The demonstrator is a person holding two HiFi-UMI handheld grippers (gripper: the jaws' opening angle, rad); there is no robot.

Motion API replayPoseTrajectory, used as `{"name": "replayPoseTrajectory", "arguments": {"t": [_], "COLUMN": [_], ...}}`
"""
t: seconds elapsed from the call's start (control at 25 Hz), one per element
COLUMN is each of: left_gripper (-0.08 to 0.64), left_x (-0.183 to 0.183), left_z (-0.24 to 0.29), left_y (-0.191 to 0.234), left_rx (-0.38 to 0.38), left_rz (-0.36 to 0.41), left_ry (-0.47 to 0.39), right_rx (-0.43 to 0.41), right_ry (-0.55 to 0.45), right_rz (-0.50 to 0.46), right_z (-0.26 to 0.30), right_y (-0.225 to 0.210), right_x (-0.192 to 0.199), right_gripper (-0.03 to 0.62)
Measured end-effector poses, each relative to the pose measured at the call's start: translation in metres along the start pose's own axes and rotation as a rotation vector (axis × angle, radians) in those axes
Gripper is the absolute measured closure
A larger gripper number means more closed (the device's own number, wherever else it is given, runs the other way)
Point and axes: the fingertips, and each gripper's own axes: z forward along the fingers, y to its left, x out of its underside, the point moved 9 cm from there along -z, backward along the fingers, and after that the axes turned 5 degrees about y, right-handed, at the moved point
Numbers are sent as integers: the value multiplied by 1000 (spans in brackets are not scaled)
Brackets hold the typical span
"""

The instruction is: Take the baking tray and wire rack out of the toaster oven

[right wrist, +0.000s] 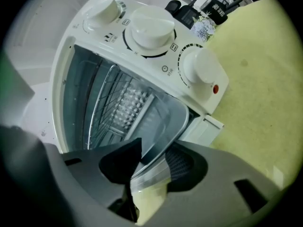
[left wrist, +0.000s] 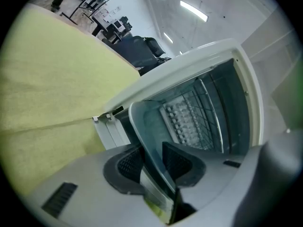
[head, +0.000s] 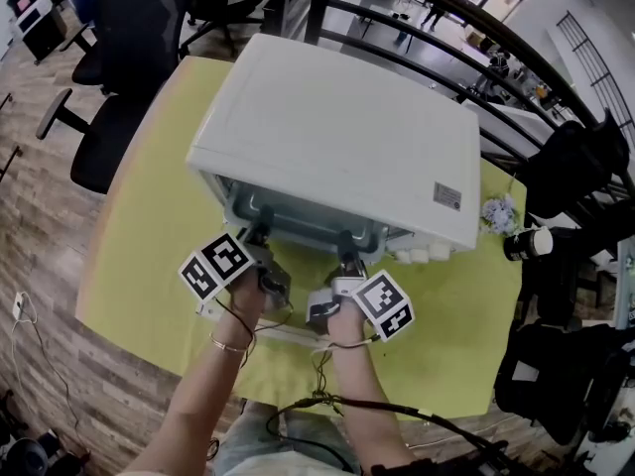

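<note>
At toaster oven [head: 337,137] mouth | left gripper [left wrist: 152,162], right gripper [right wrist: 150,163] fingers [left wrist: 176,161] clamped on baking tray [left wrist: 151,126] rim | label [head: 447,195] illegible

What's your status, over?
Left gripper, right gripper shut on baking tray rim. Tray partway out of toaster oven, wire rack inside. Nothing blocking.

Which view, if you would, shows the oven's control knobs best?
The right gripper view: all three white knobs face the camera. The head view shows them only as small bumps; the left gripper view shows none.
</note>
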Motion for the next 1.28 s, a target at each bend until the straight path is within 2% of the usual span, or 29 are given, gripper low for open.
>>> {"name": "replayPoseTrajectory", "arguments": {"t": [1.28], "left_gripper": [453], "left_x": [24], "left_z": [-53], "left_y": [14], "left_rx": [2], "left_rz": [-10], "left_ry": [5], "right_rx": [19], "right_ry": [12], "right_rz": [20], "right_z": [-49], "right_y": [-5], "right_x": [35], "right_gripper": [445]}}
